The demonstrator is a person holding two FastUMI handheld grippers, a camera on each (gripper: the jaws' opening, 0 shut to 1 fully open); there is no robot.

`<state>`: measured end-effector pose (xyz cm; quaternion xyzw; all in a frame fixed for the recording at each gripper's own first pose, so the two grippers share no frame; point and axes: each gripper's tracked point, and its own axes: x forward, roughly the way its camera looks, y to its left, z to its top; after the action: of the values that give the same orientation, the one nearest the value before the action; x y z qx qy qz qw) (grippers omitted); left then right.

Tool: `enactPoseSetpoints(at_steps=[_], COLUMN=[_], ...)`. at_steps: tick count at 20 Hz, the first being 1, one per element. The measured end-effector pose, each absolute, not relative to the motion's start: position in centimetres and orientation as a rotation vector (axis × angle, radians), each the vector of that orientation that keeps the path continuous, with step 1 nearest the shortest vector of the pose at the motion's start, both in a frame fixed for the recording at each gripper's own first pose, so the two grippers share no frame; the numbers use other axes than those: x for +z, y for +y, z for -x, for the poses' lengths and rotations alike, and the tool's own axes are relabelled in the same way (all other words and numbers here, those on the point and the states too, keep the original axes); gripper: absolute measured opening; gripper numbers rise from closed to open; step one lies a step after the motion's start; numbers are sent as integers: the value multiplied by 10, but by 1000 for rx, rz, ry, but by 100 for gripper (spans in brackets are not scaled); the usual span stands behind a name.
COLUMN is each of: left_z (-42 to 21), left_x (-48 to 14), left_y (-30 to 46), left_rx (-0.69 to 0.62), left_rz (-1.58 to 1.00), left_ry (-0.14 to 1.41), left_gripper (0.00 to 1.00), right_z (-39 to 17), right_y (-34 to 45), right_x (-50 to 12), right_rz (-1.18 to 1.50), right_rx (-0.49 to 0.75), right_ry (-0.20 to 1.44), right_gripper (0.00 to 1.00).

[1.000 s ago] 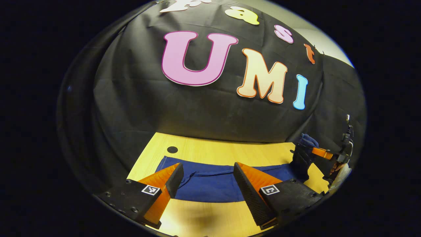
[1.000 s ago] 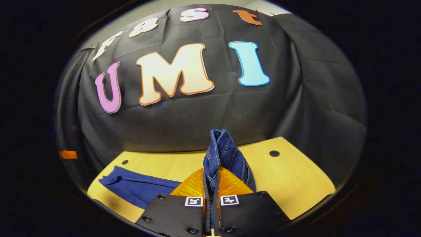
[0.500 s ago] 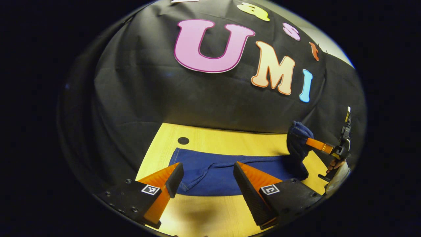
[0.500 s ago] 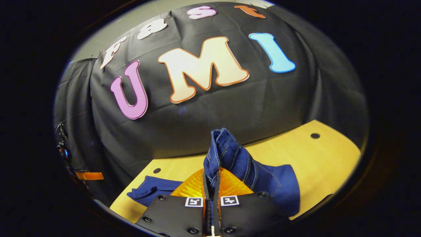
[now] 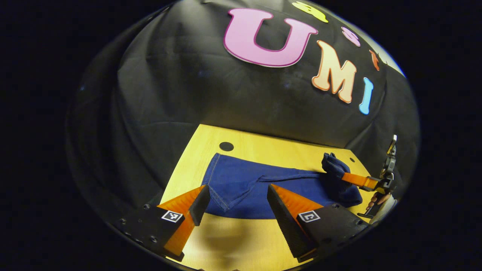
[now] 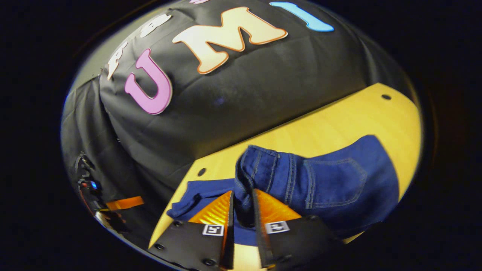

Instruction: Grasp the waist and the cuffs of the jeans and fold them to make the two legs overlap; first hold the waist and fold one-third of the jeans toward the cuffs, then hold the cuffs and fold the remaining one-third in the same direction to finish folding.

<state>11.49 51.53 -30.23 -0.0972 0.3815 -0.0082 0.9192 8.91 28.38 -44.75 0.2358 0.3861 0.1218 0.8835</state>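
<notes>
The jeans (image 5: pixel 260 188) lie across the yellow table (image 5: pixel 241 241), the cuff end spread flat toward the black round hole (image 5: pixel 226 146) at about 11 o'clock in the left gripper view, the waist end bunched and raised at about 3 o'clock. The right hand-held gripper (image 6: pixel 243 210) has the waist (image 6: pixel 256 169) between its fingers; in the right gripper view the jaws stand a little apart with denim in the gap, so I cannot tell whether both pads press on the cloth or are letting go. That is the first risk: if the hold is loose while the waist is not yet laid down, the thick band may slide out and drop in a heap, leaving a crooked fold line instead of a clean third. The back pocket (image 6: pixel 335 180) already faces up at about 3 o'clock in that view, which suggests the waist portion is turned over, yet the cloth by the fingers is bunched, and a bunch pressed flat would set a wrinkle. The left hand-held gripper (image 5: pixel 235 205) hovers with jaws wide apart and empty over the near edge of the legs, touching nothing. If it comes down on one layer only, the two legs could shear apart and lose their overlap. Dragging the denim could also shift the whole garment on the smooth table.
</notes>
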Motion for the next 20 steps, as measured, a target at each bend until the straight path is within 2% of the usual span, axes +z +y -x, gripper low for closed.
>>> enactPoseSetpoints(at_steps=[3,5,13,14,15,18,19,20], left_z=[-122,-126,-132,-130,-127,-127,-124,-124], left_x=[-327,-347,-416,-421,-426,-438,-435,-437], left_y=[531,533,541,537,541,551,556,560], left_rx=[3,1,55,55,66,113,140,158], left_rz=[187,198,201,211,209,172,154,137], left_ry=[822,858,960,979,994,994,993,988], left_gripper=[95,95,95,95,96,96,90,80], right_z=[-82,-73,-59,-57,-56,-51,-48,-46], right_y=[278,265,214,210,203,179,173,167], right_x=[-442,-440,-420,-418,-417,-416,-416,-415], right_rz=[-420,-357,-244,-243,-233,-201,-207,-215], right_rx=[271,275,226,222,215,188,181,173], right_ry=[790,798,800,800,799,791,789,789], right_gripper=[100,96,97,91,97,98,94,94])
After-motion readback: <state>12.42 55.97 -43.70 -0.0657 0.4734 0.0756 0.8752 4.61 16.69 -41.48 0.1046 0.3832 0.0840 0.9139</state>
